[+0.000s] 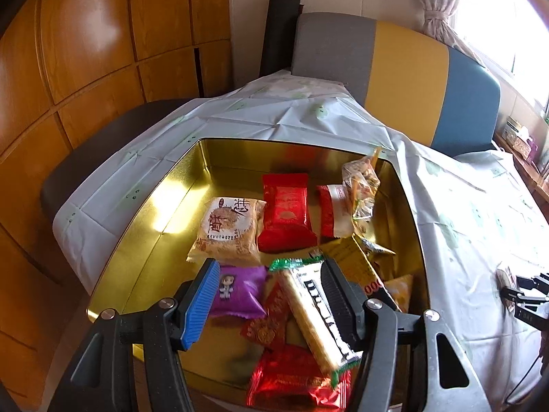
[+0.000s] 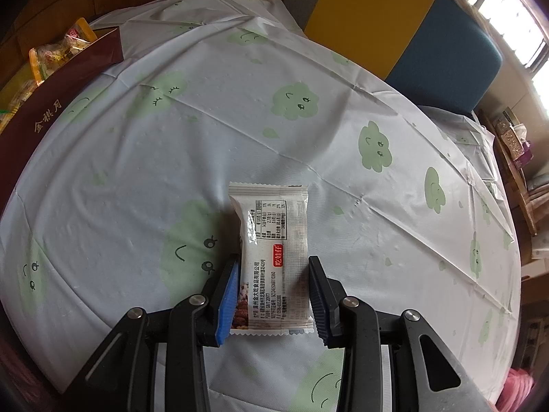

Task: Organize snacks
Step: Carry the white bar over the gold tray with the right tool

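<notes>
Nearest to me on the right wrist view, my right gripper has its jaws closed on a white snack packet, the blue pad against its left edge and the dark pad against its right; the packet lies flat on the tabletop, printed back upward, its far end reaching out past the fingertips. The tabletop wears a pale cloth printed with green smiling clouds. Farther off at the left edge I see the dark red outer wall of the tin with gold lettering, and a clear-wrapped snack poking above its rim. Beyond the tabletop stands a chair back in yellow and blue panels. On the left wrist view, my left gripper hangs over the tin with its jaws standing wide apart and nothing pressed between the pads. Just below them lie a purple packet, a long pale bar with green ends leaning across the right finger, and red foil packets. Farther into the gold interior of the tin sit a beige crumbly cake in clear wrap, a red packet, a red-and-white packet and a crinkled clear bag against the right wall. Behind the tin the cloth runs to the chair, with wood panelling at the left.
</notes>
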`<state>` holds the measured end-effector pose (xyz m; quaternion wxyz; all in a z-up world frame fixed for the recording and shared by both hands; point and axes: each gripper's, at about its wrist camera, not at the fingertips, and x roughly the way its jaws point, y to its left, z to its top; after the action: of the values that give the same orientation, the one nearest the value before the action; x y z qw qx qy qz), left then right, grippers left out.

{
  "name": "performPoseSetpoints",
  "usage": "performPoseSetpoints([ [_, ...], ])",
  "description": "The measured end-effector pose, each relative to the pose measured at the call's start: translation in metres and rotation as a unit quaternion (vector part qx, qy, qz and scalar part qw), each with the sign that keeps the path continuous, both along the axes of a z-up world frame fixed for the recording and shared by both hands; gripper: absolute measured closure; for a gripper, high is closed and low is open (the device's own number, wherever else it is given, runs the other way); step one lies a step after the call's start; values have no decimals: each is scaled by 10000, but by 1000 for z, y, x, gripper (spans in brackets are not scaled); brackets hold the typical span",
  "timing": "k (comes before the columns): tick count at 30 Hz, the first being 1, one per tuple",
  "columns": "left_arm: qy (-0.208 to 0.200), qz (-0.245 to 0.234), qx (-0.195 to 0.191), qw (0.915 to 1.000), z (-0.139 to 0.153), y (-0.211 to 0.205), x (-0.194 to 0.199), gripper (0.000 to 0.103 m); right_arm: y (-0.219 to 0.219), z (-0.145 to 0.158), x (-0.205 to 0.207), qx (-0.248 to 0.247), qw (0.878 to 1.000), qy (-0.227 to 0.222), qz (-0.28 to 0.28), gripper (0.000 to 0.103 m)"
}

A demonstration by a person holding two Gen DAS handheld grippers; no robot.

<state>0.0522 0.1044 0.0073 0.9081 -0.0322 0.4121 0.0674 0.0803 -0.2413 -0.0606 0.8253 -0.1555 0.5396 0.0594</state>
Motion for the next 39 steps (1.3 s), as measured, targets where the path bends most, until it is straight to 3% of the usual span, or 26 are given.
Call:
performPoseSetpoints([
  [23,47,-203,-86,9997,-5,3,-23,41,4,0,6,272,9985,281,-372,68],
  [31,89,-142,-167,9997,-10,13,-25,41,21,14,-1,968,9939,238,-473,68],
  [39,97,-11,-221,9997,-12,27,-26,41,75,46,-13,1594,9871,8,120,68],
])
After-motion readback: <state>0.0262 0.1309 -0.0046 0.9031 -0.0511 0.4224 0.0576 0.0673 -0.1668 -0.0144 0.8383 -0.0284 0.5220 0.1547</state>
